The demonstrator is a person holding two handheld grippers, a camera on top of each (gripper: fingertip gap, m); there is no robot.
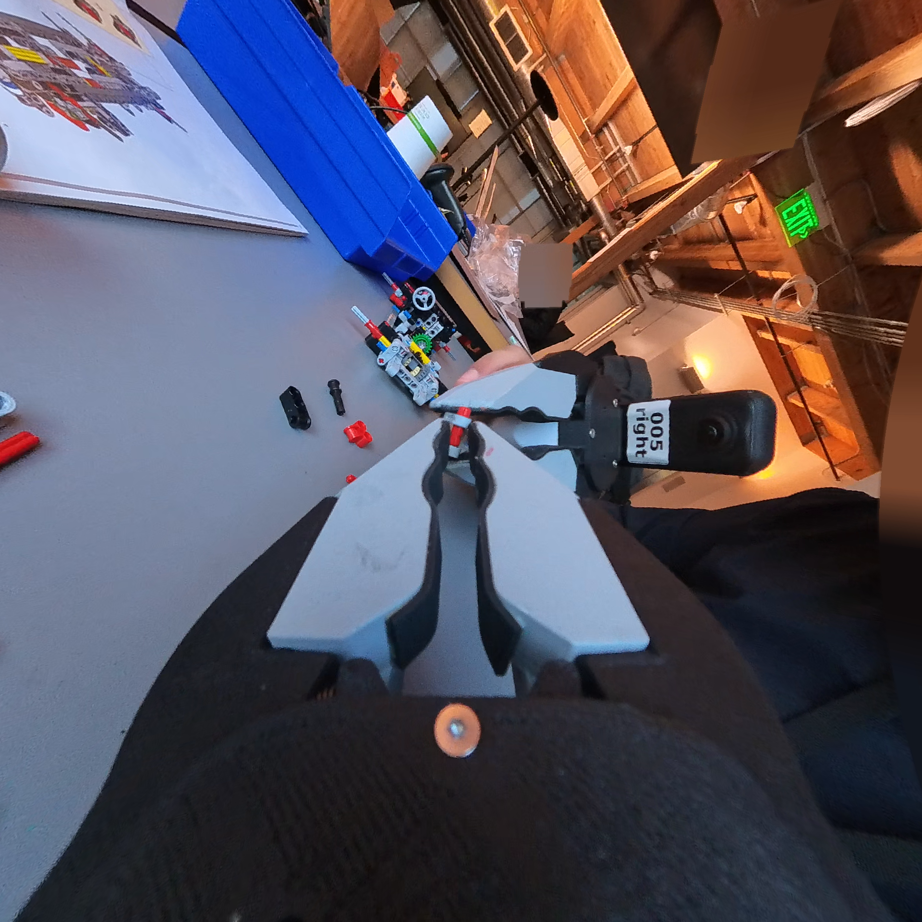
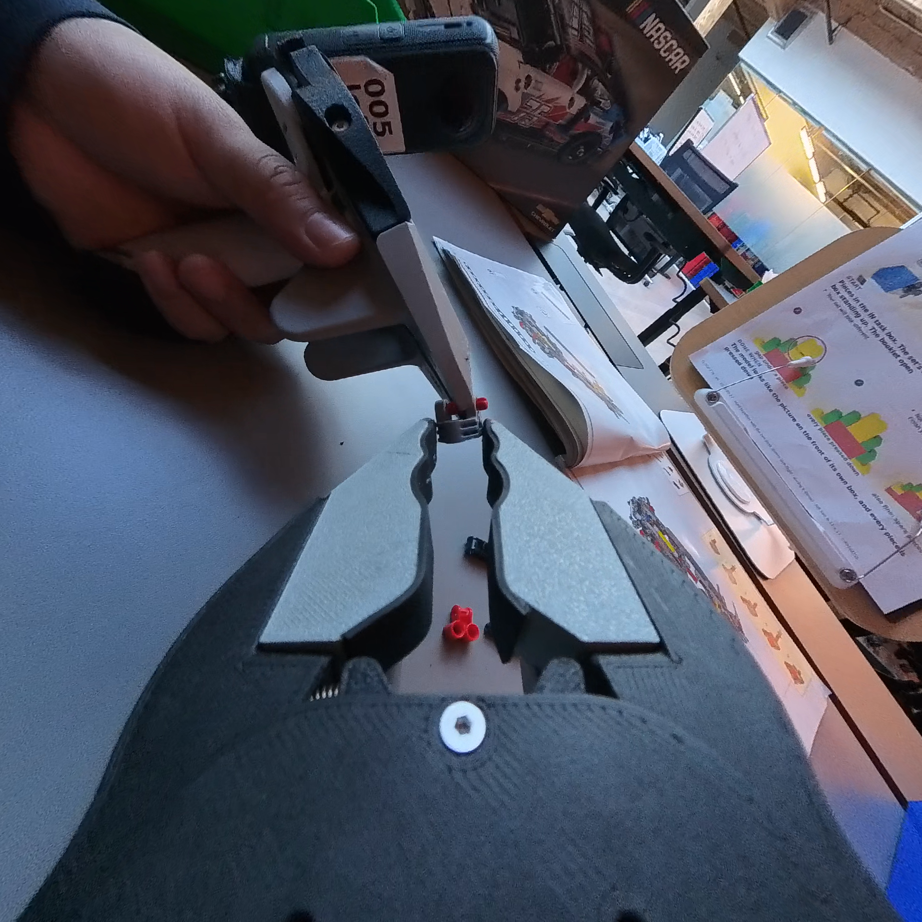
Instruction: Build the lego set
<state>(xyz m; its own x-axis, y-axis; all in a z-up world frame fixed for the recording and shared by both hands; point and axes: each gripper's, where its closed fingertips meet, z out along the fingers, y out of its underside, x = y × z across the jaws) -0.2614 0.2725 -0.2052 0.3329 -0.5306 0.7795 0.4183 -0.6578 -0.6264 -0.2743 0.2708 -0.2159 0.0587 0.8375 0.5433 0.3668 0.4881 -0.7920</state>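
Bare grey tabletop [image 1: 149, 349] lies open to the left of the two grippers. Ahead, loose parts crowd the way: a black connector [image 1: 295, 407], black pin [image 1: 336, 396], red connector [image 1: 357, 433] and small brick-built model [image 1: 411, 349]. A blue bin [image 1: 309, 129] and open instruction booklet [image 2: 539, 349] hem the far sides.

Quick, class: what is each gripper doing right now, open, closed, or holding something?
Left gripper: closed on a red axle.
Right gripper: closed on a grey connector that sits on that axle.
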